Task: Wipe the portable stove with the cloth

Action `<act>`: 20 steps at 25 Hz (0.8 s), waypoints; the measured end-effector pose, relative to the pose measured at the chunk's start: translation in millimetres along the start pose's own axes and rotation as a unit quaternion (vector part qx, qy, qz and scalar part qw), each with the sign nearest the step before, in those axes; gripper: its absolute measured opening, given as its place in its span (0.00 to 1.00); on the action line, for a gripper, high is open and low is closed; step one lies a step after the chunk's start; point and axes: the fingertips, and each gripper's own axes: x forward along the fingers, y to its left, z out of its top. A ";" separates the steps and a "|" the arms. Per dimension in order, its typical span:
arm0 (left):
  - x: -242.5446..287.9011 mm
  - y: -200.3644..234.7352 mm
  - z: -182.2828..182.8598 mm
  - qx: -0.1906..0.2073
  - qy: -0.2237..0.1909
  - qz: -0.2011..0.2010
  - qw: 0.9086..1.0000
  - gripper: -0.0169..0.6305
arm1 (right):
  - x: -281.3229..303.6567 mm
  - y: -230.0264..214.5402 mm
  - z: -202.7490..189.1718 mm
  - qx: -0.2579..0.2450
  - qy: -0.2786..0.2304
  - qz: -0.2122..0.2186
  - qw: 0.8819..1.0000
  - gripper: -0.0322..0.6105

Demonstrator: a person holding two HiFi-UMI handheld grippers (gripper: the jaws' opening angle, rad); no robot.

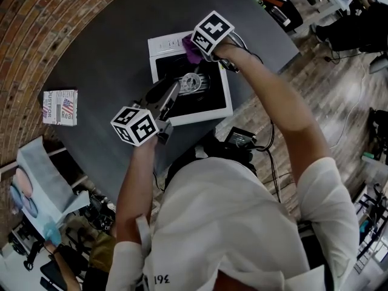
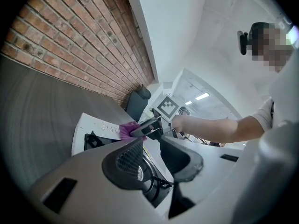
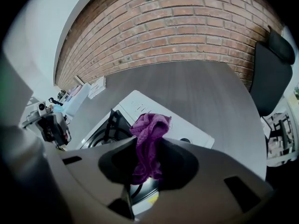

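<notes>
Right gripper (image 3: 147,164): its 2 jaws are pinched together on a purple cloth (image 3: 149,134), which bunches up out of the top of the jaws and hangs a little below them.
Right gripper, from above: it (image 1: 193,52) reaches out to the far end of the portable stove (image 1: 212,111), arm stretched across it.
Cloth: the wad (image 1: 191,50) sits where the stove's white strip with small markings meets the black well. From here I cannot tell whether it presses on the surface.
Left gripper (image 2: 152,157): jaws apart, nothing between them. Only the stove's black well shows in the gap.
Left gripper, from above: it (image 1: 171,90) is over the near left part of the stove, tips pointing at the burner (image 1: 191,82). I cannot tell whether it touches.
Grippers: 1 at each end of the stove, apart from each other. The left gripper view looks across at the cloth (image 2: 127,129) in the other's jaws.
Stove: white body (image 3: 140,104), black well with a round metal burner in the middle. It lies flat near the table's edge, close in front of the person.
Table (image 1: 109,59): dark grey, curved edge.
Small printed box (image 1: 60,107): on the table, well to the left of the stove.
Brick wall (image 3: 187,22): behind the table.
Dark chair (image 3: 268,73): at the table's far side, against the bricks.
</notes>
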 end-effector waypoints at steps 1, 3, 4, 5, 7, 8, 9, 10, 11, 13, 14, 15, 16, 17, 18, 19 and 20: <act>1.1 -0.8 0.5 0.000 0.001 -0.001 1.000 0.20 | -0.9 -1.9 -0.9 -0.002 0.003 -0.003 1.000 0.23; 2.8 -2.3 1.2 0.002 0.002 -0.002 1.000 0.20 | -2.9 -6.0 -3.3 -0.004 0.008 -0.009 1.000 0.23; 3.4 -2.8 1.3 0.002 0.003 -0.003 1.000 0.20 | -3.9 -8.0 -4.5 -0.003 0.009 -0.011 1.000 0.23; 3.8 -3.4 1.3 0.003 0.004 -0.003 1.000 0.20 | -4.9 -10.1 -5.7 -0.002 0.009 -0.012 1.000 0.23; 5.1 -4.5 1.0 0.004 0.005 -0.003 1.000 0.20 | -7.2 -15.2 -7.6 0.003 0.008 -0.016 1.000 0.23; 6.0 -5.1 1.0 0.004 0.006 -0.004 1.000 0.20 | -8.7 -18.6 -8.4 0.005 0.006 -0.020 1.000 0.23; 6.8 -5.7 1.0 0.005 0.007 -0.004 1.000 0.20 | -10.5 -22.1 -9.0 0.007 0.005 -0.023 1.000 0.23; 7.5 -6.3 1.2 0.005 0.008 -0.004 1.000 0.20 | -12.3 -25.6 -9.6 0.010 0.003 -0.027 1.000 0.23; 7.9 -6.9 1.2 0.006 0.009 -0.004 1.000 0.20 | -14.0 -29.0 -10.0 0.013 0.001 -0.031 0.999 0.23; 8.9 -8.0 0.9 0.007 0.011 -0.006 1.000 0.20 | -17.0 -36.5 -10.7 0.019 -0.005 -0.042 0.999 0.23; 9.6 -8.5 0.7 0.008 0.013 -0.006 1.000 0.20 | -18.3 -40.5 -11.1 0.024 -0.009 -0.046 0.999 0.23; 10.4 -8.9 0.6 0.008 0.014 -0.007 1.000 0.20 | -19.8 -44.4 -11.3 0.028 -0.013 -0.051 0.998 0.23; 11.1 -9.1 0.6 0.009 0.015 -0.007 1.000 0.20 | -21.3 -48.2 -11.4 0.032 -0.018 -0.056 0.998 0.23; 11.7 -9.3 0.4 0.009 0.016 -0.008 1.000 0.20 | -22.9 -52.0 -11.7 0.034 -0.022 -0.062 0.997 0.23; 12.4 -9.5 0.1 0.010 0.016 -0.008 1.000 0.20 | -24.8 -56.0 -12.5 0.035 -0.024 -0.070 0.997 0.23; 13.0 -9.7 -0.3 0.010 0.017 -0.008 1.000 0.20 | -27.1 -60.6 -13.6 0.034 -0.026 -0.080 0.996 0.23; 13.5 -10.2 -0.6 0.010 0.017 -0.009 1.000 0.20 | -29.7 -65.5 -15.0 0.033 -0.028 -0.090 0.995 0.23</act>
